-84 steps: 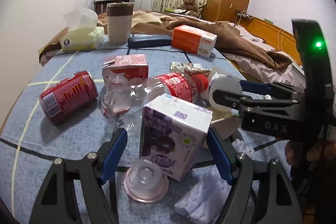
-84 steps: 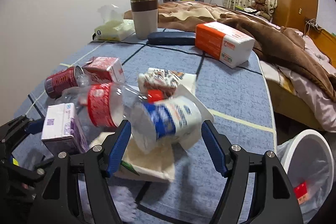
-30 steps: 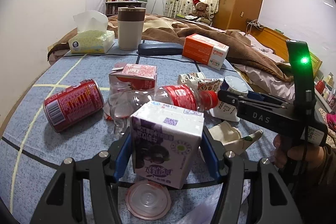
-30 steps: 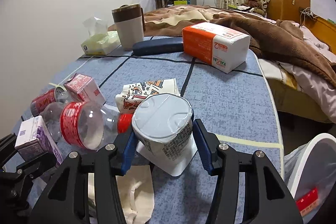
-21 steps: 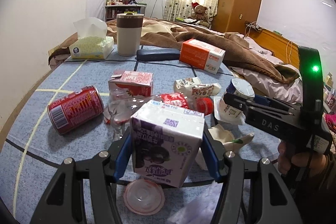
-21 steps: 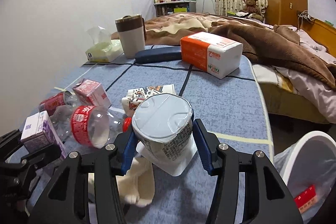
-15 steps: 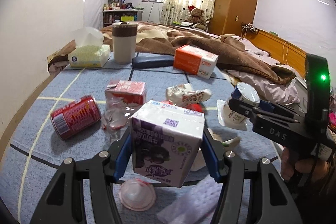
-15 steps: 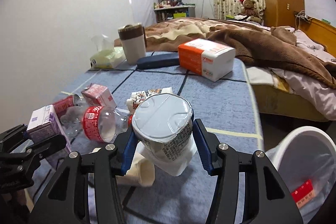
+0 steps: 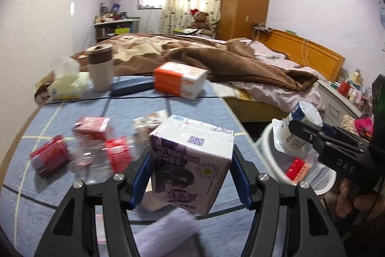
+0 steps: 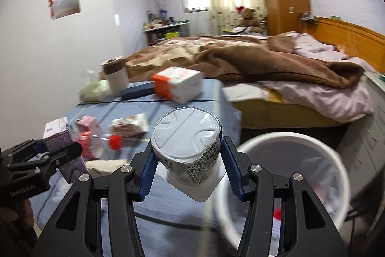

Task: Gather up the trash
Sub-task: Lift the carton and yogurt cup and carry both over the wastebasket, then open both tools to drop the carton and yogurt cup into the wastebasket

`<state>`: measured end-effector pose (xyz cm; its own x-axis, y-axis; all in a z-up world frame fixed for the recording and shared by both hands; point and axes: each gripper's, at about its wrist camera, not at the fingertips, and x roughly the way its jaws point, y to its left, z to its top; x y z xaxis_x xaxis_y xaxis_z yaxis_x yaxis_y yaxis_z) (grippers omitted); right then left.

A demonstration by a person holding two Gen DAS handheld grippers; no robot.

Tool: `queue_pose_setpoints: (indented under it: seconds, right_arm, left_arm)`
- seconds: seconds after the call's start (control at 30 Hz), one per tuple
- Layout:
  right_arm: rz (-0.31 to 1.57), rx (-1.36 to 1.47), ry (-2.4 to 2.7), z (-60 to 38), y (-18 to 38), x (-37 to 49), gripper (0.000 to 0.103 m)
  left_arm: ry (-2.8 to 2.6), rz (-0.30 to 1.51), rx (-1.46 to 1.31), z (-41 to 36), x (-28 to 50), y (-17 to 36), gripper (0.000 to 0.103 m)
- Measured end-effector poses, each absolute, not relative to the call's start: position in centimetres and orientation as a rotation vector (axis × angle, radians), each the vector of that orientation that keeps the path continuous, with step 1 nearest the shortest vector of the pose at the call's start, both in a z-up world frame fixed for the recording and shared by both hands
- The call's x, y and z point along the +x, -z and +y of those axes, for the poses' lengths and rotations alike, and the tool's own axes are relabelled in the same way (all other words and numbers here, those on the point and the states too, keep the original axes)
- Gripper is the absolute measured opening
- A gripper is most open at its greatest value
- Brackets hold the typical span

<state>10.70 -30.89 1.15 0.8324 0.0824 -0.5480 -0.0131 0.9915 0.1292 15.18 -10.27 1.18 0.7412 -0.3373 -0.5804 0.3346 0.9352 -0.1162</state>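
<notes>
Trash is in both our grippers: the left gripper [image 9: 191, 175] clamps a purple milk carton [image 9: 191, 160], the right gripper [image 10: 186, 171] a yogurt cup [image 10: 187, 148]. Next we carry both over the white bin [image 10: 296, 143] and release.

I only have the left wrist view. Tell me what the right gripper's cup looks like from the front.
Observer: The cup has its foil lid sealed and facing the right camera, clamped between the right gripper's blue pads.
Operator: Report how much of the white bin shows ahead of it.
Observer: The right view shows nearly the whole rim of the white bin, lower right of the cup, beside the table.
Operator: Say what my carton looks like from over there.
Observer: The purple carton shows at the left edge, clamped in the left gripper, above the blue tablecloth.
</notes>
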Motion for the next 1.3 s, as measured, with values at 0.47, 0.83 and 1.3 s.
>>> queue_pose_setpoints:
  seconds: [0.47,0.83,1.3]
  right_arm:
    - [0.637,0.167,0.186,-39.8,0.6,7.6,0.053]
    - [0.749,0.219,0.23,-43.8,4.1,7.9,0.053]
    - [0.803,0.23,0.234,-45.1,6.1,8.3,0.069]
  left_arm:
    - [0.6,0.667,0.084,-23.4,14.4,-0.8,0.063]
    - [0.73,0.738,0.131,-30.6,14.6,1.6,0.064]
    - [0.714,0.772,0.108,-30.6,15.9,2.8,0.083]
